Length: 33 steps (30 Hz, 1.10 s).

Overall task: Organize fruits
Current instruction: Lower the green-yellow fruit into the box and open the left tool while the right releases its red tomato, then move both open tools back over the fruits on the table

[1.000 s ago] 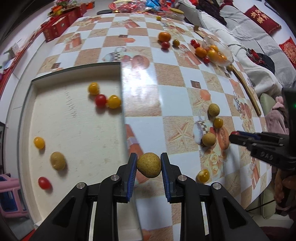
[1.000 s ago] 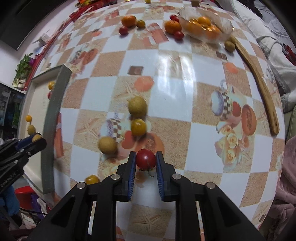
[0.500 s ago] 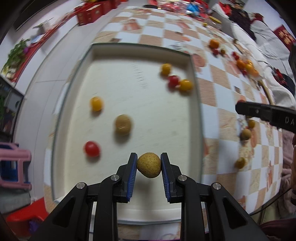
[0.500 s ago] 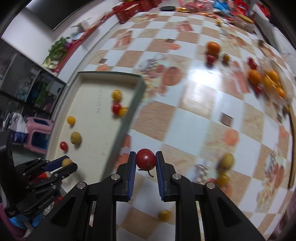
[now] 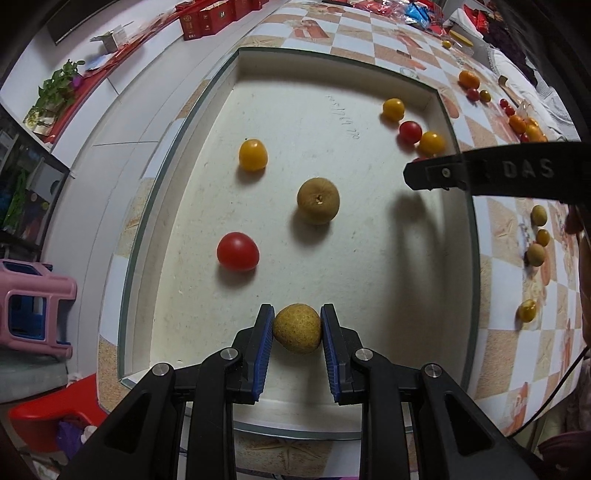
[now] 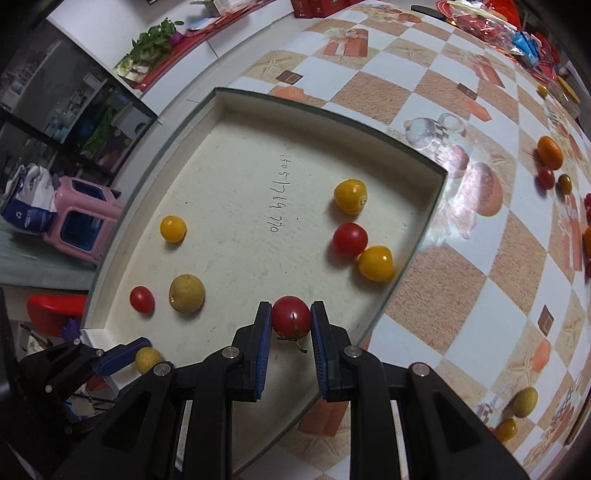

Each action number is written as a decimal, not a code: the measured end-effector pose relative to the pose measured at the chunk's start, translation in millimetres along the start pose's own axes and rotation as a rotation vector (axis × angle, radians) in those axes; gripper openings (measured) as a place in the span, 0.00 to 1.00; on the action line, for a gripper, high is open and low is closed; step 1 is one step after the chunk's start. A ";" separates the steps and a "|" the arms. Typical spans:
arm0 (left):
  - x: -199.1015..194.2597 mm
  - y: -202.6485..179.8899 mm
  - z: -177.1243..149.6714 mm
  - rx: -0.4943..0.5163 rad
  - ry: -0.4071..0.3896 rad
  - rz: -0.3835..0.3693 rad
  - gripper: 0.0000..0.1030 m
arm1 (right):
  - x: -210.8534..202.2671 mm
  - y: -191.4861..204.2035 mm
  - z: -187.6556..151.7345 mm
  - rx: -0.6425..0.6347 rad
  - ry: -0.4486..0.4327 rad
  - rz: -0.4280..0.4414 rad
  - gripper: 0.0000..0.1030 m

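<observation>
My left gripper (image 5: 297, 328) is shut on a tan round fruit (image 5: 297, 333) above the near end of the white tray (image 5: 177, 177). My right gripper (image 6: 290, 320) is shut on a red cherry tomato (image 6: 290, 322) above the tray's (image 6: 417, 155) near right part. The tray holds several fruits: a tan fruit (image 5: 318, 200), a red tomato (image 5: 237, 252), yellow tomatoes (image 5: 252, 155). The right gripper shows in the left wrist view (image 5: 417, 173) and the left gripper in the right wrist view (image 6: 138, 354).
Loose fruits lie on the checkered table right of the tray (image 5: 537, 254) and farther back (image 6: 549, 151). A pink stool (image 5: 33, 306) and a red bin (image 5: 40, 417) stand beside the table on the left. Red boxes (image 5: 210, 18) sit at the far edge.
Both grippers have carried their fruits left from the checkered table to over the tray and have come lower and closer to it. Both stay shut.
</observation>
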<state>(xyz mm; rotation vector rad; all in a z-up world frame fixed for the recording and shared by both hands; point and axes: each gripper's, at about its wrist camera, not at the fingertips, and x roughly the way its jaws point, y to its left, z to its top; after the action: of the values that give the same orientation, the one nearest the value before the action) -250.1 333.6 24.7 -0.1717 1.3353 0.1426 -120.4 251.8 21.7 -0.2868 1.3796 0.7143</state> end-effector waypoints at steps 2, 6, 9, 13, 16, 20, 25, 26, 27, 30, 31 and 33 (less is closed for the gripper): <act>2.2 -1.4 0.7 0.013 0.001 0.005 0.26 | 4.9 1.7 1.0 -0.013 0.007 -0.017 0.23; 3.7 -5.1 0.2 0.042 0.001 0.020 0.27 | 14.9 2.6 2.2 -0.023 0.031 -0.034 0.23; 4.8 -7.7 0.5 0.056 0.008 0.012 0.38 | 17.6 6.2 3.5 -0.029 0.029 -0.039 0.24; 1.9 -12.5 4.5 0.061 -0.032 0.054 0.77 | 18.7 11.5 5.2 -0.048 0.036 -0.013 0.45; 6.0 -12.1 7.8 0.064 -0.004 0.054 0.77 | 15.9 13.7 7.7 -0.040 0.028 0.000 0.59; 3.7 -16.4 12.4 0.094 -0.005 0.070 0.77 | -4.8 8.9 9.4 0.006 -0.037 0.035 0.80; -5.2 -29.3 20.4 0.141 -0.026 0.069 0.77 | -33.0 -21.7 -0.3 0.094 -0.092 0.015 0.80; -7.0 -33.8 21.9 0.154 -0.034 0.066 0.77 | -37.1 -30.1 -4.6 0.113 -0.095 0.007 0.80; -9.2 -38.6 23.5 0.167 -0.042 0.062 0.77 | -41.5 -41.4 -10.9 0.143 -0.099 -0.008 0.80; -16.7 -56.7 27.6 0.208 -0.064 0.038 0.77 | -51.7 -70.6 -30.1 0.222 -0.102 -0.050 0.80; -19.7 -64.3 30.2 0.222 -0.071 0.028 0.77 | -55.2 -80.3 -37.5 0.248 -0.100 -0.066 0.80; -24.1 -78.9 33.5 0.254 -0.084 0.007 0.77 | -62.6 -103.5 -56.0 0.304 -0.092 -0.095 0.80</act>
<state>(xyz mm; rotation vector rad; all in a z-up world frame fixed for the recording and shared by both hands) -207.8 263.2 58.9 0.0529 1.2584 -0.0147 -102.9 122.3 48.0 -0.0770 1.3551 0.4265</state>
